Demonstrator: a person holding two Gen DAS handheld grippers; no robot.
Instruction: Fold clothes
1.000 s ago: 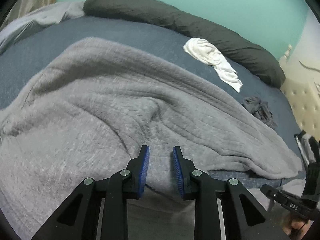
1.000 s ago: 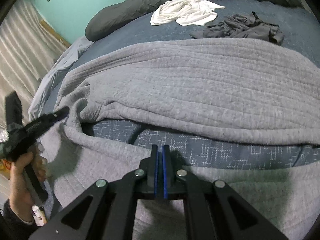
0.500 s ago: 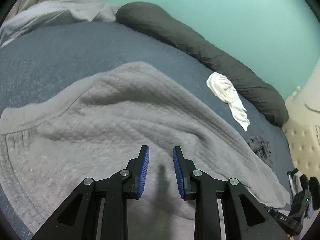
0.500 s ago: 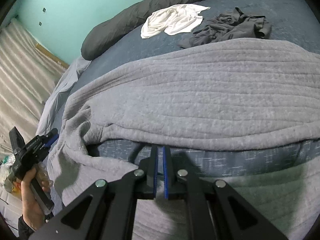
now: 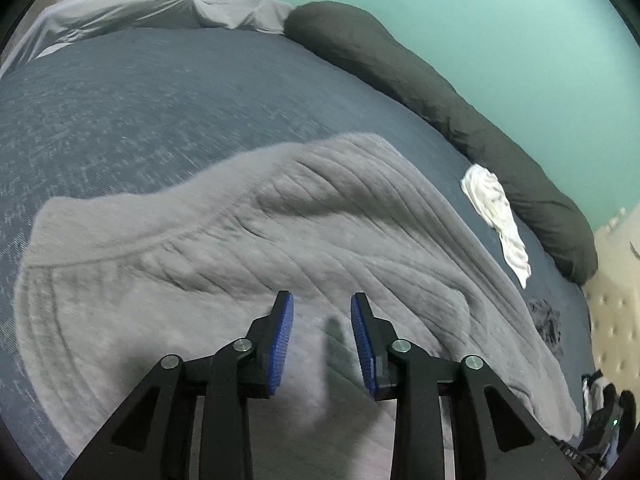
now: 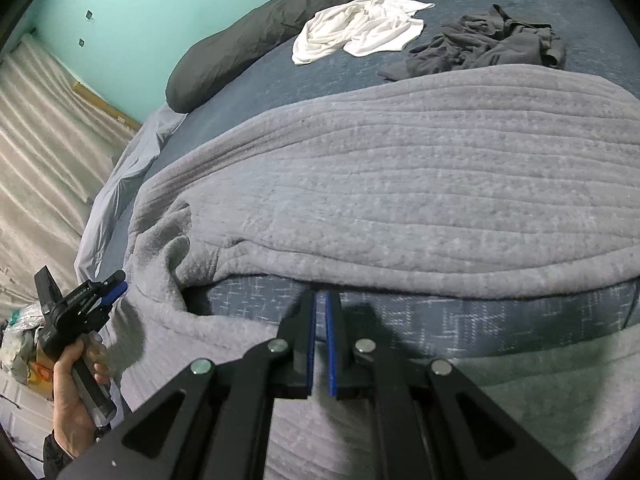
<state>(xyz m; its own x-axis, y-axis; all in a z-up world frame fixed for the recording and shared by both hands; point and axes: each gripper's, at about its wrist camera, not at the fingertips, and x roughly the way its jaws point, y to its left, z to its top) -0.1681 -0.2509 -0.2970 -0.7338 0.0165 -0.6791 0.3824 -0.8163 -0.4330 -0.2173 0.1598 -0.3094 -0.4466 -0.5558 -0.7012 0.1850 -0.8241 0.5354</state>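
Observation:
A large grey ribbed garment [image 5: 248, 248] lies spread over the blue bed [image 5: 120, 120]; it also fills the right wrist view [image 6: 400, 184], with one part hanging over the bed's front edge. My left gripper [image 5: 322, 300] is open and empty, held just above the grey fabric. My right gripper [image 6: 321, 298] has its jaws slightly apart with nothing between them, above the bed's front edge. The left gripper also shows in the right wrist view [image 6: 116, 286], held in a hand.
A white garment [image 6: 360, 28] and a dark grey garment [image 6: 480, 48] lie crumpled at the far side of the bed. A long dark bolster [image 5: 440, 96] runs along the teal wall. A pale sheet [image 5: 140, 4] is bunched at the bed's far left.
The left gripper has swung left and up over the grey garment, open throughout. The right gripper's jaws have parted slightly from shut, and it has pulled back a little.

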